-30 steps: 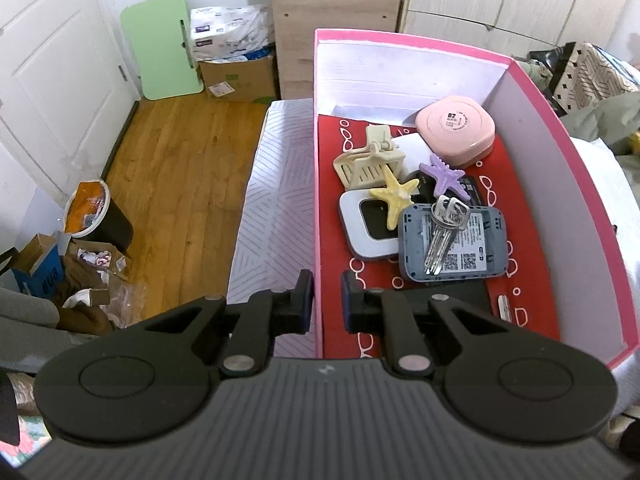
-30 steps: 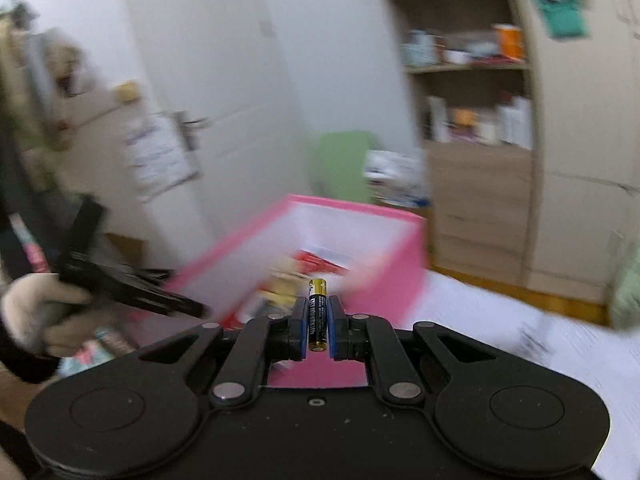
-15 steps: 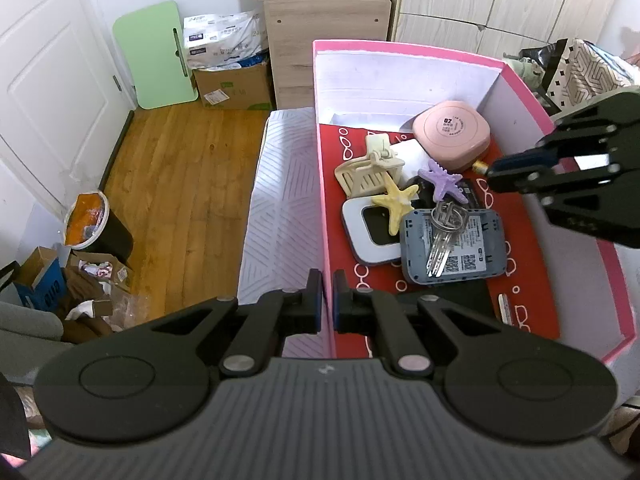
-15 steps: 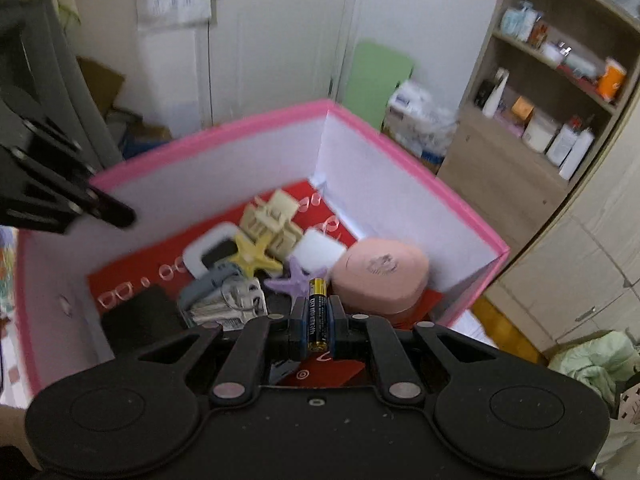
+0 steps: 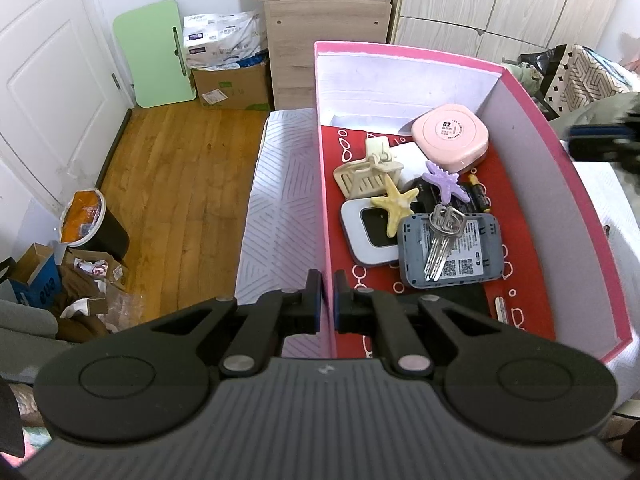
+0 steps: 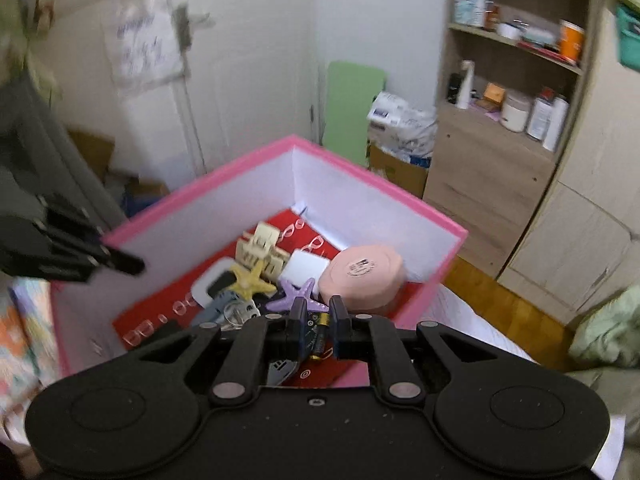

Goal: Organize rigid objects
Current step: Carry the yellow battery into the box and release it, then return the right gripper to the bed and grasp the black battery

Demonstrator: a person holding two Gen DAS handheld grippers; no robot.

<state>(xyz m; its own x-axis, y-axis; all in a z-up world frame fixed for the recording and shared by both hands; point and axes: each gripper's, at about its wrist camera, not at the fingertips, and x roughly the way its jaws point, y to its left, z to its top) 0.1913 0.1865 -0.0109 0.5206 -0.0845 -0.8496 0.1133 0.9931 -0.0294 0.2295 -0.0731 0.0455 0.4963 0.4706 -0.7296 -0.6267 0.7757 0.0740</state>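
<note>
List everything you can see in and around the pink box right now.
pink box: 1, pink, white walls, red floor; on striped bed cover
round case: 1, pink; box's far right corner
claw clip: 1, cream; far left, beside white block
yellow starfish: 1; middle of pile
purple starfish: 1; just right of the yellow one
screen device: 1, white-rimmed; partly under yellow starfish
router: 1, grey; near middle
keys: 1 bunch, silver; on router
battery: 1, black and gold; lying right of purple starfish
left gripper: black; shut on box's left wall
right gripper: black; by box's right wall, jaws just been opening, gripping nothing
</note>
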